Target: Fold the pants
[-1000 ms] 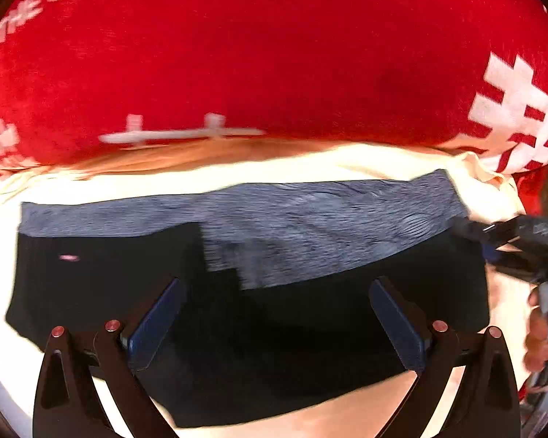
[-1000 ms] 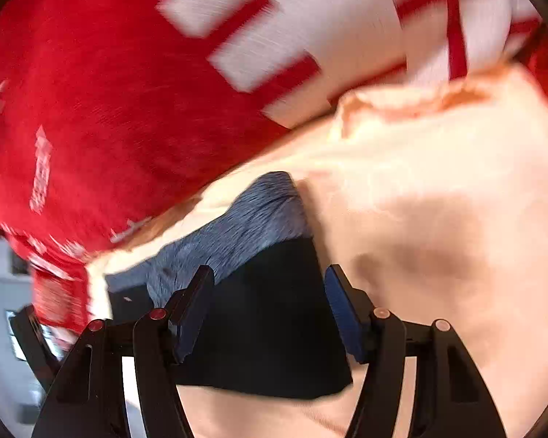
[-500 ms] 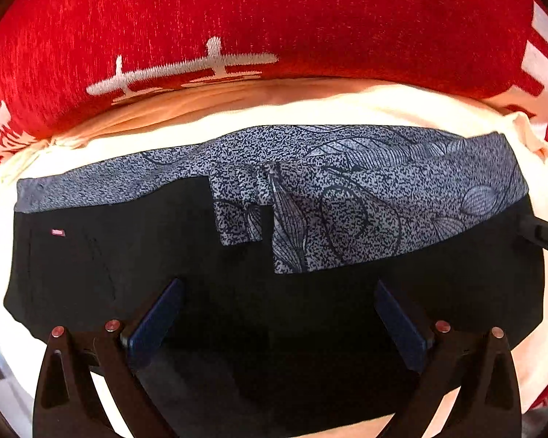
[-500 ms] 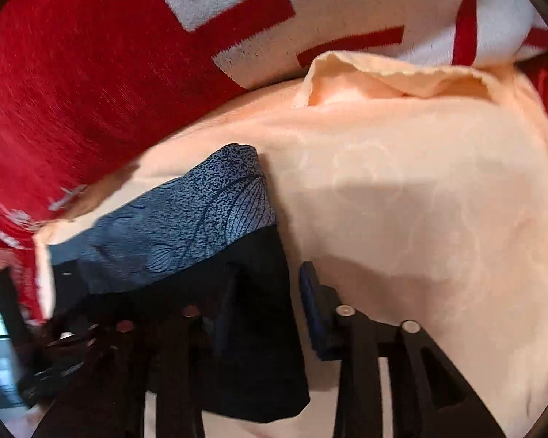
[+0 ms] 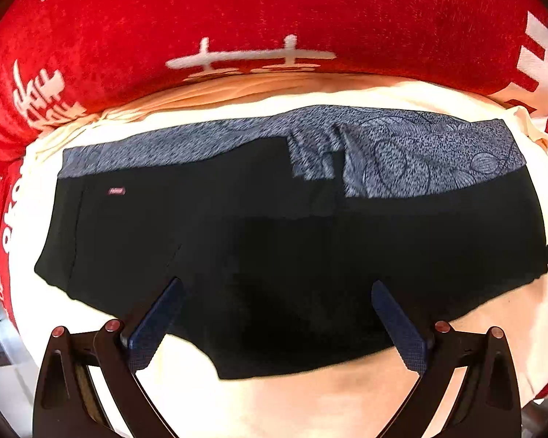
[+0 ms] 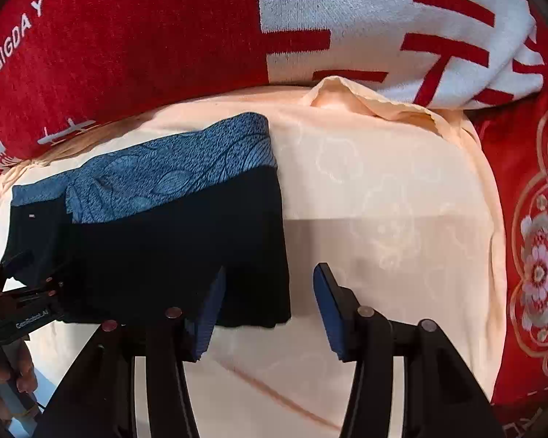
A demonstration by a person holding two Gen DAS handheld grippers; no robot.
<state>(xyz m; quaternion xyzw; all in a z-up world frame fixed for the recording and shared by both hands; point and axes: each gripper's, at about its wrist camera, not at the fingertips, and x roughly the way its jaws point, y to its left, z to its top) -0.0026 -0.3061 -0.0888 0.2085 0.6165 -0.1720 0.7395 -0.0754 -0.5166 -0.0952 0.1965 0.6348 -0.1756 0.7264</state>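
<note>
Looking along my left claw [image 5: 274, 323], I see its jaws spread wide and empty over the near edge of the black pants [image 5: 259, 241], which lie folded flat on the cream sheet [image 5: 274, 401], grey patterned waistband [image 5: 402, 153] toward the red blanket [image 5: 237, 11]. My right claw [image 6: 268, 308] also gapes open, straddling the pants' right edge.

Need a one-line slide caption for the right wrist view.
Open right hand-held gripper hovering at the right edge of black pants on a peach cloth.
</note>
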